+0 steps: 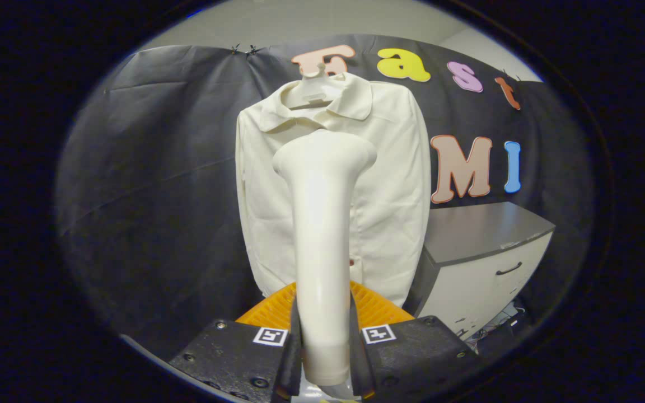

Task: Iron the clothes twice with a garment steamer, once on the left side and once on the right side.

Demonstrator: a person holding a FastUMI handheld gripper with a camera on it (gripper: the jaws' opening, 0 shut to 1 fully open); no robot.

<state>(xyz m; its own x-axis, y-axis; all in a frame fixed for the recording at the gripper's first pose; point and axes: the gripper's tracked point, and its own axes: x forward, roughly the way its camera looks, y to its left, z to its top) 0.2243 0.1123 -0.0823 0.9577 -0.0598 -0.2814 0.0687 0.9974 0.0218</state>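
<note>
A cream long-sleeved shirt (389,184) hangs on a white hanger (317,89) against the black cloth wall, straight ahead of the fingers. My gripper (324,341) is shut on the handle of a white garment steamer (322,224), which stands upright between the fingers. Its flared head rises in front of the shirt's chest, just below the collar, and covers the middle of the shirt. Whether the head touches the cloth I cannot tell.
An orange ribbed object (375,305) lies just beyond the fingers, under the shirt's hem. A white cabinet with a grey top (479,235) and a drawer handle stands to the right of the shirt. Cables lie on the floor by its base.
</note>
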